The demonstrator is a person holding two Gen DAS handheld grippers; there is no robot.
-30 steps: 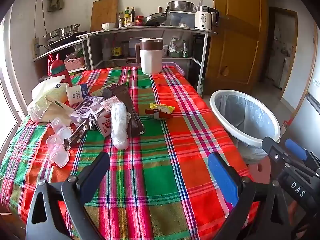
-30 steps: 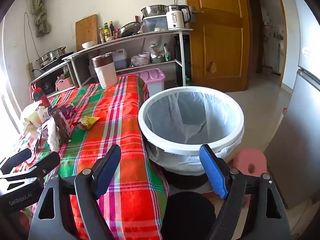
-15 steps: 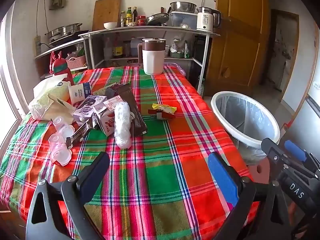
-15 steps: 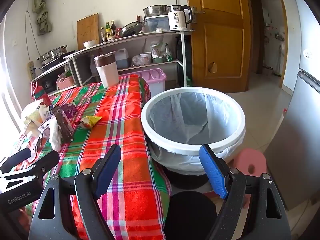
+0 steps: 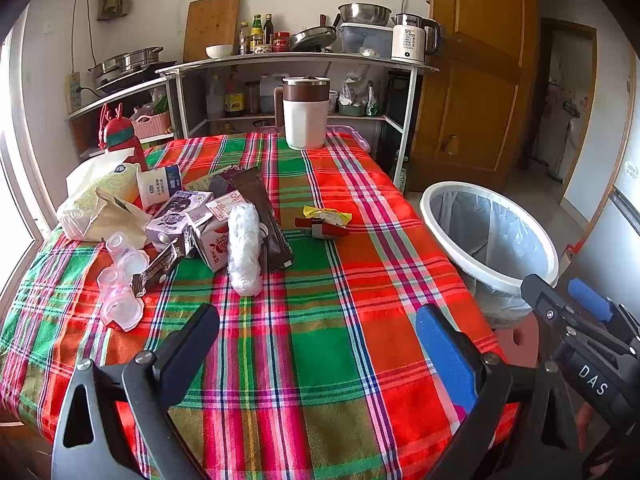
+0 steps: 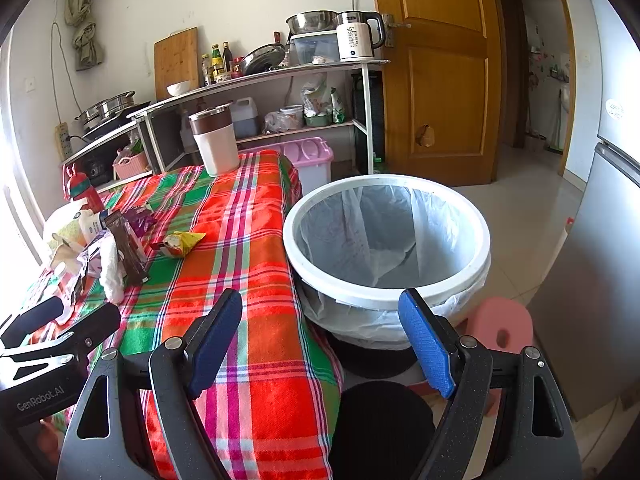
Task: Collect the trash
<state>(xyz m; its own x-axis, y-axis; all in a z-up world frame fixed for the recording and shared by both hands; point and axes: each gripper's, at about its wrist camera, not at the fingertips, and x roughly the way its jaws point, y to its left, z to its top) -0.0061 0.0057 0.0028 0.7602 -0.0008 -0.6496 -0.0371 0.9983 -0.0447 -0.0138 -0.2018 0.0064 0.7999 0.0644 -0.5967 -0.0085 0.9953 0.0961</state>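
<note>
1. The trash pile point(image 5: 192, 232) lies left of the bin point(image 5: 490, 236) on the plaid table point(image 5: 320, 320), seemingly untouched; collecting looks barely begun.
2. A yellow wrapper point(image 5: 324, 220) lies apart, between pile and bin.
3. The left gripper point(image 5: 320, 344) hovers short of the pile, jaws apart, empty.
4. The bin, beside the table, holds only its liner.
5. The right gripper point(image 6: 320, 336) faces the bin, jaws apart, empty.

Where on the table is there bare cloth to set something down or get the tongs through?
Bare cloth: the near half of the tablecloth, in front of the left tongs, and the strip between the yellow snack wrapper and the white jug. Crowded: the left side, around the cartons, the plastic cups and the white wad.
</note>
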